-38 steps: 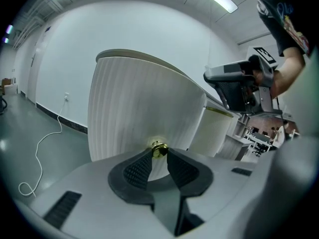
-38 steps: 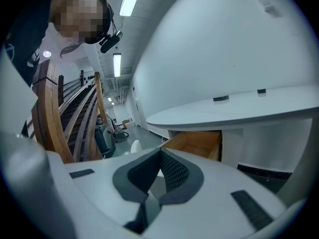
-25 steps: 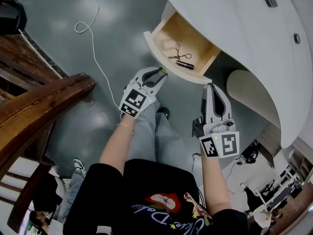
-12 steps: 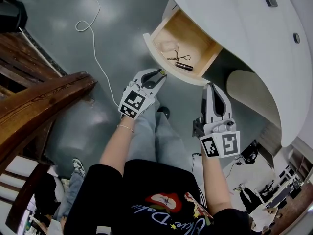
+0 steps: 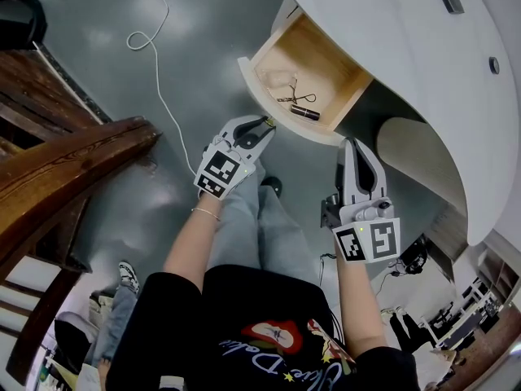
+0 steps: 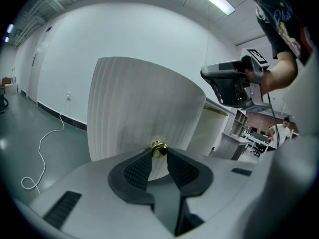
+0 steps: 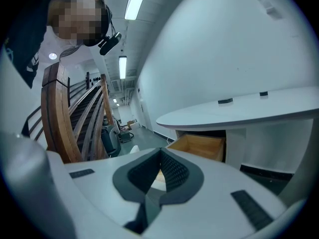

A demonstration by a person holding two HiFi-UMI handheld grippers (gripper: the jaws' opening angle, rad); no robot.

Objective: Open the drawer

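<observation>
Clenched on the knob (image 6: 159,147): left gripper (image 6: 159,152), both pads pressed against the small brass ball from either side, tips right at the ribbed white front (image 6: 144,103). Closed on nothing: right gripper (image 7: 160,154), pads meeting at the tips, clear of the furniture.

From above, left gripper (image 5: 267,124) at the near edge of the curved front, arm stretched out over the legs. Right gripper (image 5: 351,145) to its right and a little nearer, just short of the drawer's near right corner, touching nothing.

Pulled well out from under the white desk (image 5: 407,39): drawer (image 5: 321,55), its pale wooden inside fully exposed. Lying on its bottom close to the front: a metal tool like a curler (image 5: 291,94), a dark tube (image 5: 307,113) just right of it, and a pale round thing at the left end, too unclear to name.

Farther out, on the grey floor (image 5: 106,80), a white cable (image 5: 155,51) looping away to the far left. At the left edge, a dark wooden railing (image 5: 73,169).
</observation>
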